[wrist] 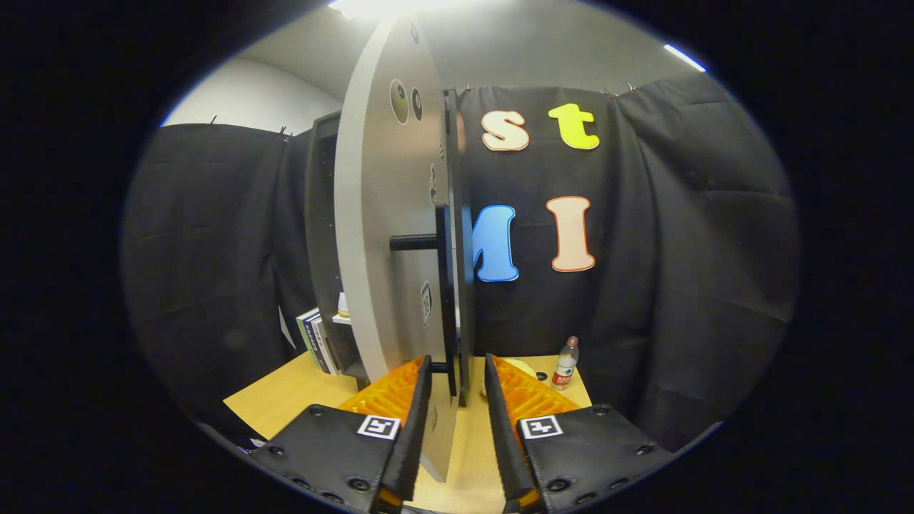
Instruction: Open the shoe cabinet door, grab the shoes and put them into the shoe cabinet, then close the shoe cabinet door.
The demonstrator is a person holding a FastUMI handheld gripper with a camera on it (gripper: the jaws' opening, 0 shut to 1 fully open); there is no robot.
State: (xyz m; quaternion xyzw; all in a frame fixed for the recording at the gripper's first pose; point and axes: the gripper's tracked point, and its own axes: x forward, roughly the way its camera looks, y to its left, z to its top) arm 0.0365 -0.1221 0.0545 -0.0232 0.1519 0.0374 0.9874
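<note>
Gripper view looks edge-on at the grey shoe cabinet door [385, 235], swung out, its lower edge and black bar handle [446, 300] between the parted tongs [457, 400]. Beyond, a water bottle [565, 363] stands on the worktop [285, 400].

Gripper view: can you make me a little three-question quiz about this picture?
1. True or false: the cabinet door stands open, its edge between the gripper fingers.
2. What stands on the table beyond the fingers, near the black cloth? A) a water bottle B) a cup C) a lamp
3. Fill in: a black ____ sticks out from the door.

Key: 1 true; the fingers are apart and not pressing on it. 2 A, the water bottle. 3 handle.
</note>
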